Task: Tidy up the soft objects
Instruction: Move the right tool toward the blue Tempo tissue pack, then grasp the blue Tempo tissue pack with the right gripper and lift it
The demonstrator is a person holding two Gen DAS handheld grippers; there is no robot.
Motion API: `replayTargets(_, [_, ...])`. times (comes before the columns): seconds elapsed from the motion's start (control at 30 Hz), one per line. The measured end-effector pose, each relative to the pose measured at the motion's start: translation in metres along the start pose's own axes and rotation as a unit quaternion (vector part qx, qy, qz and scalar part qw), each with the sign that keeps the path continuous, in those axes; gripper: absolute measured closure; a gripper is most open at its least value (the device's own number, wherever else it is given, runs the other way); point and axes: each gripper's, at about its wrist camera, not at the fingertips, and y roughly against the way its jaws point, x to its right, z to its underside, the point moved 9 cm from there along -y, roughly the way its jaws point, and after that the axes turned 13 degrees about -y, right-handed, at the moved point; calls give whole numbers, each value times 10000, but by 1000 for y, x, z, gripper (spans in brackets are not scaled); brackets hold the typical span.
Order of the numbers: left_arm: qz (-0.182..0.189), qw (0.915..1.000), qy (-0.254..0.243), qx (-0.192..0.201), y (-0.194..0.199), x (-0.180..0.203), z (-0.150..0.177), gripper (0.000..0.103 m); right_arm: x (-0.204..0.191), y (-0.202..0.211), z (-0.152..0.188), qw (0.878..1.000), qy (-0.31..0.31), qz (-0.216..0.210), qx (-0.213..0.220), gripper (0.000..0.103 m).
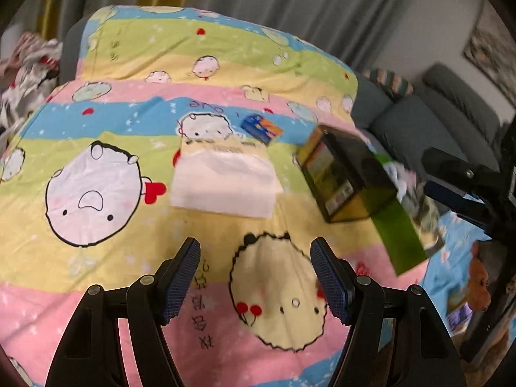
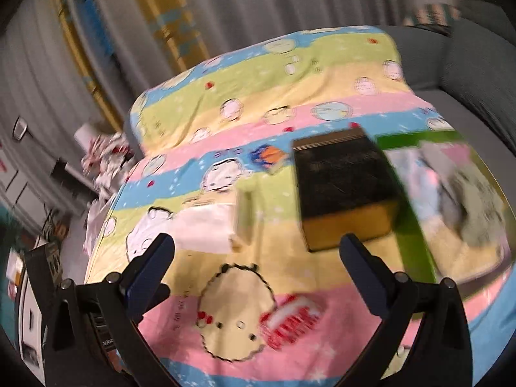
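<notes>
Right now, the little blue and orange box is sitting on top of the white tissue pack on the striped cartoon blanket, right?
Not quite. The little blue and orange box lies on the striped cartoon blanket itself, just beyond the white tissue pack, not on top. The left wrist view shows it.

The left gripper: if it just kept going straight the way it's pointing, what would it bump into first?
Most likely the cartoon-print bedsheet. The left gripper is open and empty, angled down at the printed round yellow face. The white tissue pack lies farther ahead, probably beyond that line, though depth is hard to judge.
</notes>
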Motion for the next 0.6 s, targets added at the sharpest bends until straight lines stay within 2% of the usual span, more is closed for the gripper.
replayTargets(0.07, [46,9998,173,45,-2,-10,-10,32,-18,-15,-15,9996,240,-16,-160,5])
replayTargets(0.13, [63,9996,238,161,-3,-17,-28,32,-35,-39,-33,9979,512,140,-366,11])
replayTargets(0.2, [235,9984,385,326,-11,-21,-49,32,-47,-59,-48,9960,667,176,-565,15])
replayTargets(0.27, [448,9973,550,173,-33,-24,-71,32,-54,-91,-65,9933,628,289,-925,20])
replayTargets(0.3, [513,9970,563,157,-41,-24,-80,32,-56,-113,-75,9898,698,490,-1138,21])
replayTargets(0.4, [408,9959,803,20,-79,-37,-114,32,-56,-158,-98,9799,904,836,-1568,28])
replayTargets(0.47, [541,9929,1053,-145,-108,-43,-131,33,-48,-189,-112,9737,635,844,-2018,30])
replayTargets(0.53, [696,9885,1297,-334,-134,-50,-141,44,-40,-215,-121,9690,317,655,-2362,32])
replayTargets(0.6, [784,9852,1445,-487,-157,-54,-146,45,-30,-239,-124,9621,75,632,-2653,36])
